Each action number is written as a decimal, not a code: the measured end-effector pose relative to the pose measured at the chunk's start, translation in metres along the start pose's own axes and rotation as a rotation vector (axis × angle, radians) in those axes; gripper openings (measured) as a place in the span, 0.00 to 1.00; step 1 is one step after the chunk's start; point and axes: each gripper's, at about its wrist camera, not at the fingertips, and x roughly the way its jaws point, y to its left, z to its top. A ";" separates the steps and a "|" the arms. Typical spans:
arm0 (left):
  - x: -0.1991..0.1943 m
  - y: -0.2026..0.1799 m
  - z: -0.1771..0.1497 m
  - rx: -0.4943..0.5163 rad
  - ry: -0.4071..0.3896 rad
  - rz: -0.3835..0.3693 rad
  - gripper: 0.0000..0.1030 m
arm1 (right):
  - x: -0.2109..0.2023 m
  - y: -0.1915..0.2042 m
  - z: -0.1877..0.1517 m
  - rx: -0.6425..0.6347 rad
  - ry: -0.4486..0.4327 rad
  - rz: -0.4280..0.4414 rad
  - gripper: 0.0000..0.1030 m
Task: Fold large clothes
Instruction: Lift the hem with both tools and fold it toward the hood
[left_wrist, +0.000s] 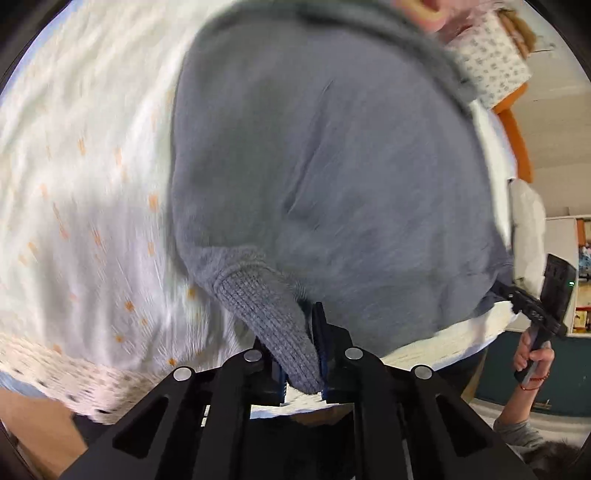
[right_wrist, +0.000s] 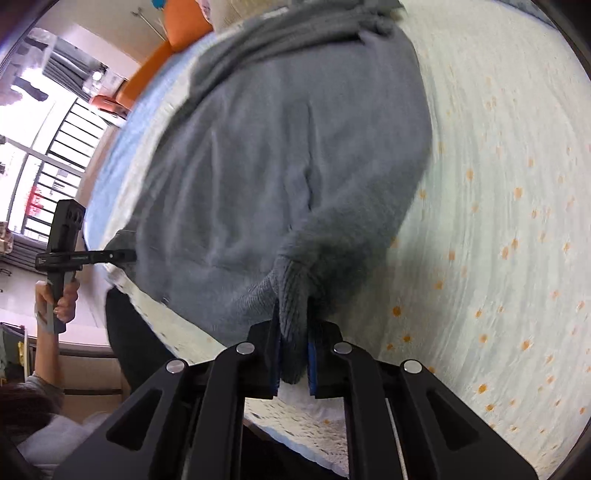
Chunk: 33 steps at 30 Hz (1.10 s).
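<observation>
- left side of the left wrist view: a pale bedsheet (left_wrist: 85, 177) dotted with small orange marks covers the bed, blurred by motion.
- centre: a large grey sweater (left_wrist: 325, 177) lies spread over that sheet, its body filling most of the view.
- bottom centre: the left gripper (left_wrist: 303, 363) is clamped on a ribbed grey cuff (left_wrist: 273, 321) of the sweater, its blue-padded fingers nearly closed with the knit pinched between them.
- far right of the same view: the right gripper (left_wrist: 508, 291) reaches the sweater's other edge, held by the person's right hand (left_wrist: 532, 356) (a red string circles the wrist).
- left side of the right wrist view: the left gripper (right_wrist: 127, 255) appears side on, touching the sweater's edge, gripped by the left hand (right_wrist: 62, 299); a window with dark bars (right_wrist: 48, 162) sits behind it.
- centre: the grey sweater (right_wrist: 280, 155) drapes across the bed, with an orange headboard (right_wrist: 162, 59) beyond it.
- bottom centre: the right gripper (right_wrist: 293, 363) is squeezed onto a second ribbed cuff (right_wrist: 291, 314), fingers close together with fabric between them.
- right: the orange-flecked bedsheet (right_wrist: 509, 206) fills the remaining space.
</observation>
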 end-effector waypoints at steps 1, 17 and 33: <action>-0.014 -0.005 0.007 0.013 -0.028 -0.012 0.16 | -0.006 0.004 0.007 -0.020 -0.017 -0.016 0.10; -0.120 -0.061 0.180 0.127 -0.313 0.093 0.15 | -0.073 0.049 0.186 -0.210 -0.255 -0.295 0.10; -0.126 -0.066 0.390 -0.022 -0.521 0.132 0.15 | -0.038 0.036 0.413 -0.155 -0.358 -0.571 0.10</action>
